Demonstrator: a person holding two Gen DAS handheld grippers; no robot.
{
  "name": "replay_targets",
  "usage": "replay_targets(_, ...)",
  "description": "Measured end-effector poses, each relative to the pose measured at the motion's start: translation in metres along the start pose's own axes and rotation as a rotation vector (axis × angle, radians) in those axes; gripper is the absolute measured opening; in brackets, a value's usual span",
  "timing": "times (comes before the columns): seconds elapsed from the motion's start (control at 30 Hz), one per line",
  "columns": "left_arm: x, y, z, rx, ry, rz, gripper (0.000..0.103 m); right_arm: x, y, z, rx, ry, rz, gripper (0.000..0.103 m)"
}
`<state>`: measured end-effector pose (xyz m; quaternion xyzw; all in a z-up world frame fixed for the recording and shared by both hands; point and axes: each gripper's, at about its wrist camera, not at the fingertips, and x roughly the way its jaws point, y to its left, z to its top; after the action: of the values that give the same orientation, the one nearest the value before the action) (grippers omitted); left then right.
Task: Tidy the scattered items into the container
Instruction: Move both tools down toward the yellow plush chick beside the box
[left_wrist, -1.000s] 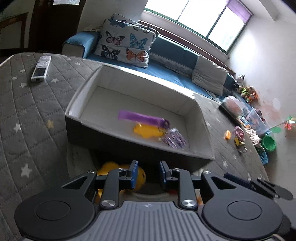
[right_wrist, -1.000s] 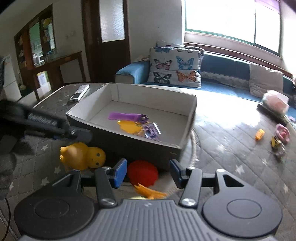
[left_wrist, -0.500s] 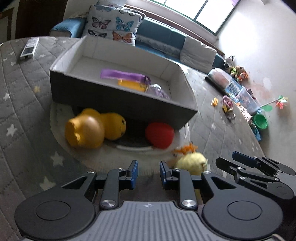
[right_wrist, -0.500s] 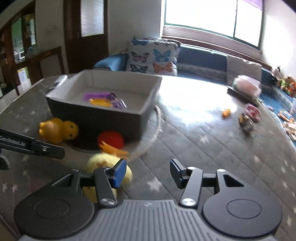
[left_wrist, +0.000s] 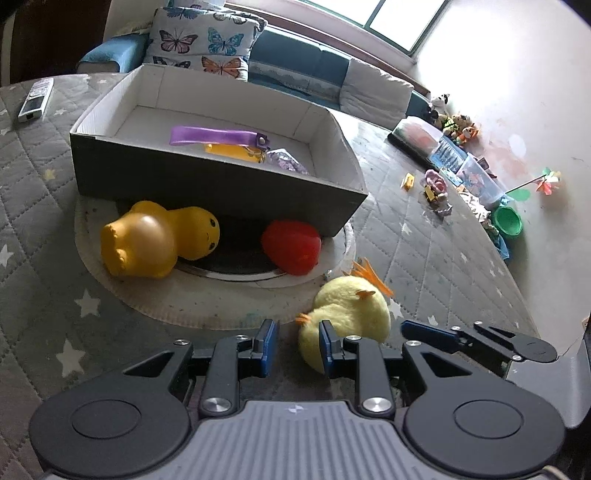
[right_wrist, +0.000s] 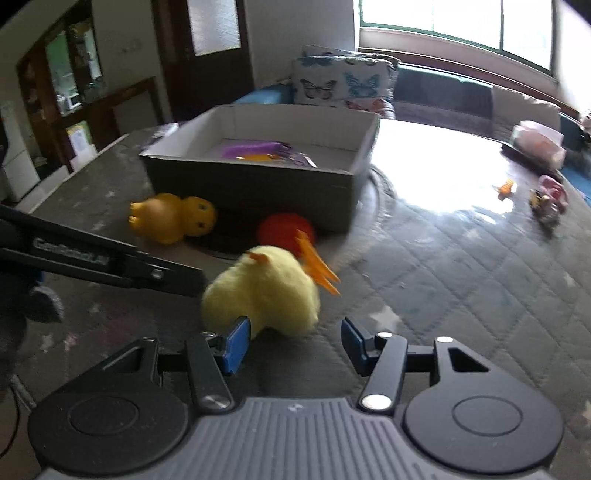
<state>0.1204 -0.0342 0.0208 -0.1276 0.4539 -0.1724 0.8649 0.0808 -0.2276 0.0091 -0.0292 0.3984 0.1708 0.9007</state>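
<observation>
A blue sofa (left_wrist: 306, 66) stands behind the grey quilted cover (left_wrist: 424, 251). On the sofa's left end lean two butterfly cushions (left_wrist: 201, 40). A remote control (left_wrist: 36, 99) lies on the cover, left of the sofa. To the sofa's right, a green bowl (left_wrist: 509, 220) and a pinwheel (left_wrist: 549, 181) lie on the floor.

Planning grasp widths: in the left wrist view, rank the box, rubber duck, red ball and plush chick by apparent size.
1. Box, clearly largest.
2. Rubber duck.
3. Plush chick, close to the duck; it is nearer the camera and partly hidden by the left gripper, so that order is unsure.
4. Red ball.
</observation>
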Motion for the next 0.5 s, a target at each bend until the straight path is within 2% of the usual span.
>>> replay_targets(0.2,0.002,0.001,-0.003,0.012,0.012,-0.007,0.03,-0.005,0.005,0.003,-0.023,-0.007,0.042,0.056)
replay_targets(0.5,0.008,-0.01,-0.007,0.055,0.033,-0.035,0.031,-0.006,-0.004,0.004,-0.074,0.016,0.046,0.056)
